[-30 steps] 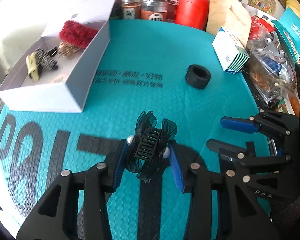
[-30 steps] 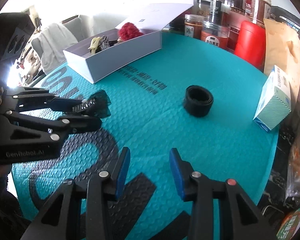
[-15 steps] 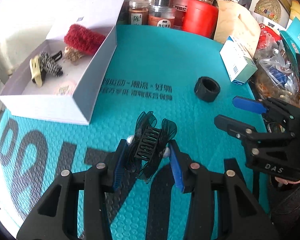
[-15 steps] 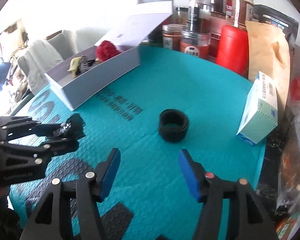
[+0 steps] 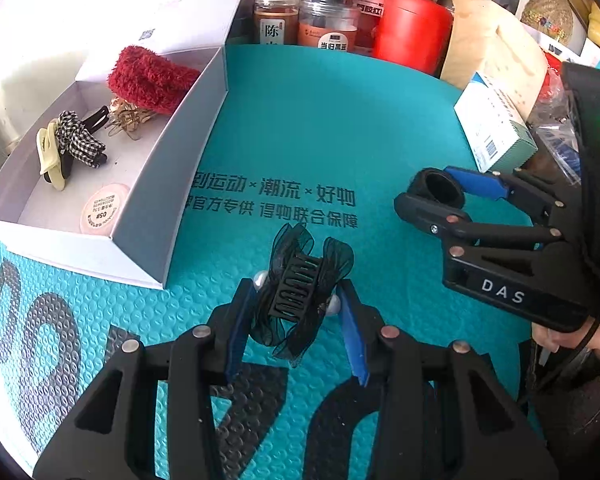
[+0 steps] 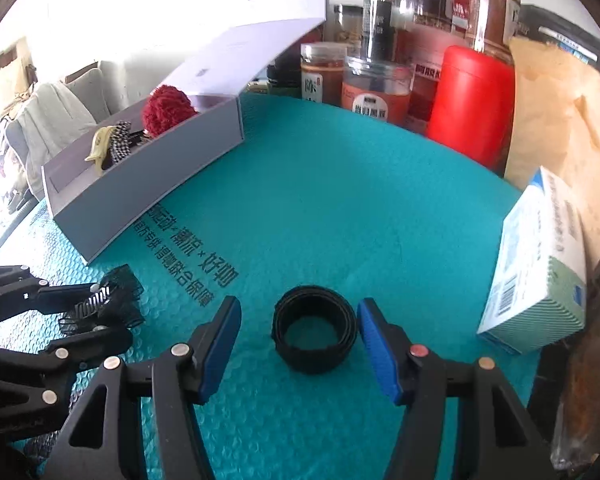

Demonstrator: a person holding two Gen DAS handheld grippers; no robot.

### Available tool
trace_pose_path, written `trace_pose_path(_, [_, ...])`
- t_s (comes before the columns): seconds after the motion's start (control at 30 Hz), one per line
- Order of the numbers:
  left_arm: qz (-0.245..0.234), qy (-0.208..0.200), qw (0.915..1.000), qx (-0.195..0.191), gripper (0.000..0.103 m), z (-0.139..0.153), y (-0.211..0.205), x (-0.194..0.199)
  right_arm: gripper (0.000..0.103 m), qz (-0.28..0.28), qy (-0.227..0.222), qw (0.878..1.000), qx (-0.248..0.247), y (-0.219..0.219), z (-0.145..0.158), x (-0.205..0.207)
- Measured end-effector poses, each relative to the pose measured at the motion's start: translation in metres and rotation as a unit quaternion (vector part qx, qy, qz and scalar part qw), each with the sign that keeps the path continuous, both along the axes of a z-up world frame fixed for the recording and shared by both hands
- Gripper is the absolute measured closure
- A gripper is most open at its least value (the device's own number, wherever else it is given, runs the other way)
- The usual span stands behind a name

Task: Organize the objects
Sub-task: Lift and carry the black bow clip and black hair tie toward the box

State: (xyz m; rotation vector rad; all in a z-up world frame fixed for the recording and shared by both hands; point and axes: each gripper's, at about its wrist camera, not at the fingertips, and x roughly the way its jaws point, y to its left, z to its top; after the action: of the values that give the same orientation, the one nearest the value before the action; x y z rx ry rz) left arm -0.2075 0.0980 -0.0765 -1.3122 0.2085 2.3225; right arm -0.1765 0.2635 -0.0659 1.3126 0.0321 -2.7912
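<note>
Teal bubble-textured matting (image 6: 340, 184) printed with black characters covers the work surface, and jars (image 6: 376, 88), a red canister (image 6: 472, 104) and a brown paper bag (image 6: 560, 120) crowd its far edge.

At the near edge of the left wrist view, the left gripper (image 5: 296, 308) slants steeply down toward the mat, its blue pads closed narrow on a black hair claw with gauzy bows (image 5: 300, 288). The clip sits upright between the pads, teeth facing the camera, and appears lifted clear of the mat, though the fisheye angle makes that hard to judge.

Up and left of it lies an open white box (image 5: 148, 208), lid tipped back. It holds a red fuzzy scrunchie (image 5: 148, 80), a gold clip (image 5: 128, 120), a checked bow clip (image 5: 78, 144) and a pale yellow clip (image 5: 48, 156).

The right gripper (image 6: 300, 336) also tilts downward, its jaws having just been opening; they now stand moderately wide, one on each side of a black coiled band (image 6: 314, 334) lying flat on the mat. The right pad looks just beside the band's rim; the left pad stands apart, with mat showing between. The left wrist view shows a bit of the person's hand (image 5: 560, 336) behind this gripper's body. A white and green carton (image 6: 540, 272) lies to the band's right.
</note>
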Motion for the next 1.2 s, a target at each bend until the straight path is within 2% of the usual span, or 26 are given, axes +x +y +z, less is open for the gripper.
trace_pose_path(0.1, [0.007, -0.003, 1.0, 0.002, 0.064, -0.003, -0.003, -0.004, 0.042, -0.001, -0.005, 1.0, 0.006, -0.002, -0.004, -0.001])
trace_pose_path(0.13, [0.009, -0.006, 0.9999, 0.004, 0.064, -0.005, -0.004, -0.005, 0.047, -0.001, -0.006, 1.0, 0.007, -0.002, -0.005, -0.001])
trace_pose_path(0.17, [0.011, -0.007, 0.9999, 0.006, 0.064, -0.005, -0.006, -0.005, 0.058, -0.004, -0.009, 1.0, 0.009, -0.002, -0.005, 0.0])
trace_pose_path(0.2, [0.012, -0.007, 0.9999, 0.007, 0.064, -0.004, -0.007, -0.004, 0.063, -0.005, -0.012, 1.0, 0.01, -0.002, -0.004, 0.001])
trace_pose_path(0.3, [0.015, -0.005, 0.9998, 0.012, 0.064, -0.001, -0.011, 0.001, 0.063, 0.011, -0.011, 1.0, -0.006, -0.004, 0.001, 0.01])
trace_pose_path(0.53, [0.027, 0.002, 0.9995, 0.013, 0.064, 0.009, -0.022, 0.017, 0.063, 0.029, -0.003, 1.0, -0.006, -0.016, 0.012, 0.029])
trace_pose_path(1.2, [0.054, 0.019, 0.9984, 0.0, 0.064, 0.026, -0.054, 0.059, 0.063, 0.108, 0.006, 0.994, 0.014, -0.065, 0.033, 0.071])
